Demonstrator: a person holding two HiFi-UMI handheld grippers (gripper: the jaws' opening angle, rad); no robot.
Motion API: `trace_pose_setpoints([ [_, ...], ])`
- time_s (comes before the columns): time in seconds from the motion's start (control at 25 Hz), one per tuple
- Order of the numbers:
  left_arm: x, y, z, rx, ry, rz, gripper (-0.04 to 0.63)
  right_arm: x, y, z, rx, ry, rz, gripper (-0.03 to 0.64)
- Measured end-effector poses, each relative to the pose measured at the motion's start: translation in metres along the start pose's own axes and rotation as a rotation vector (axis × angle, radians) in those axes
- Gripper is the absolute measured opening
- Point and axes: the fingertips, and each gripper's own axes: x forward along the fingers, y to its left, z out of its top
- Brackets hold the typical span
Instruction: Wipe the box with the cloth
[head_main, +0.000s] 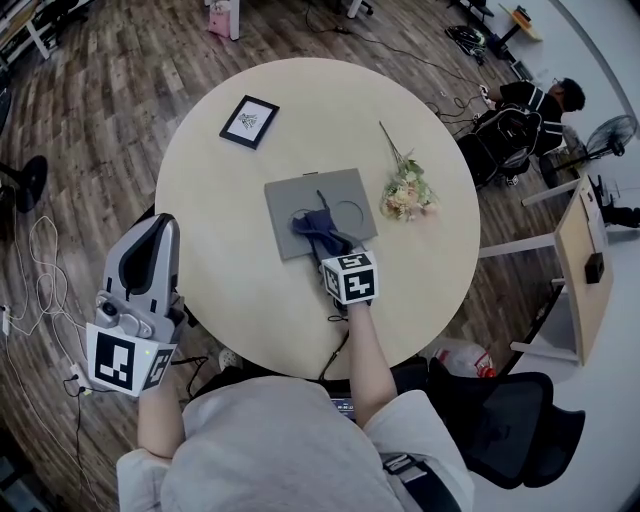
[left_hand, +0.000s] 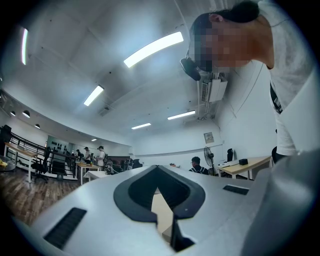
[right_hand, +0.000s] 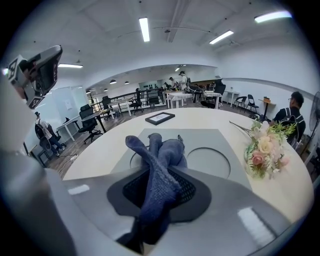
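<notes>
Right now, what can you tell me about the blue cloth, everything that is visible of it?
The cloth is dark blue, with a knitted, waffle-like weave, and looks soft. It is crumpled into twisted folds. The right gripper is shut on its near end. The free end bunches forward and rests on the flat grey box, partly covering one of its two round recesses. Nothing else is seen touching it.

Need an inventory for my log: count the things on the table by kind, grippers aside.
box: 1
cloth: 1
frame: 1
bouquet: 1
Total: 4
</notes>
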Motion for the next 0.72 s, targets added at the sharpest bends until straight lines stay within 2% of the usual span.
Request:
trace_pose_setpoints([
  [0.4,0.007,-0.004,-0.002,-0.006,0.005,-0.011,0.003,-0.02,-0.071,-0.006,0.09,-0.029,-0.146,0.091],
  [0.72,0.01,-0.009,-0.004,-0.002,0.011,-0.003,0.003,-0.027,-0.098,-0.007,0.094,-0.034,-0.179,0.091],
])
